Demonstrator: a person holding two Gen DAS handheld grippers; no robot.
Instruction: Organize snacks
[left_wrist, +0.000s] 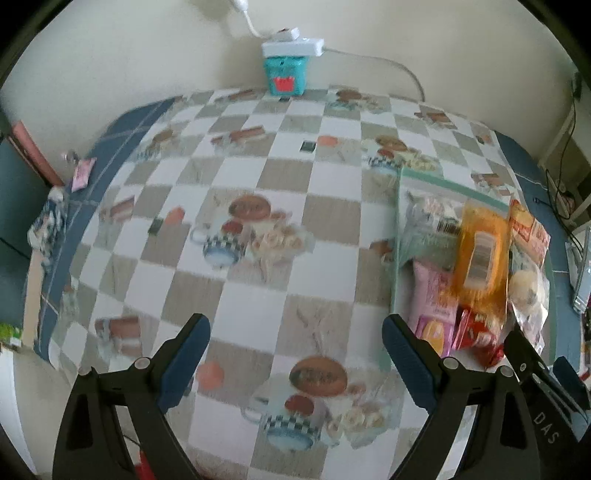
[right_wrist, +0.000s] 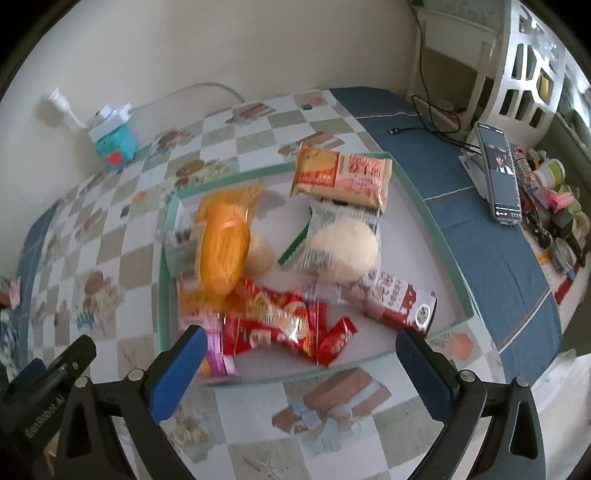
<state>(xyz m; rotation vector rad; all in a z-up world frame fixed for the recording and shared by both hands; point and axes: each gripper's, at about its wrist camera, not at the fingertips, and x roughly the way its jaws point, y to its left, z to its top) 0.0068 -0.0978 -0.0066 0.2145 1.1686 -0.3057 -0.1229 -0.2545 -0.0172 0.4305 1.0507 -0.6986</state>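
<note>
A shallow tray with a pale green rim (right_wrist: 439, 236) lies on the checked tablecloth and holds several snack packets: an orange packet (right_wrist: 221, 240), a biscuit pack (right_wrist: 340, 177), a clear-wrapped bun (right_wrist: 343, 247), red packets (right_wrist: 280, 321), a red and white bar (right_wrist: 399, 299) and a pink packet (right_wrist: 214, 354). My right gripper (right_wrist: 299, 349) hangs open over the tray's near edge with nothing between its fingers. My left gripper (left_wrist: 295, 338) stands open above bare tablecloth, left of the tray (left_wrist: 397, 236). The orange packet (left_wrist: 480, 254) and pink packet (left_wrist: 432, 310) show at its right.
A teal box (left_wrist: 285, 75) with a white power strip on top stands at the wall. A phone on a stand (right_wrist: 498, 173), cables and small clutter sit on the blue cloth right of the tray. The table's left edge (left_wrist: 55, 258) drops off beside a small pink packet (left_wrist: 83, 173).
</note>
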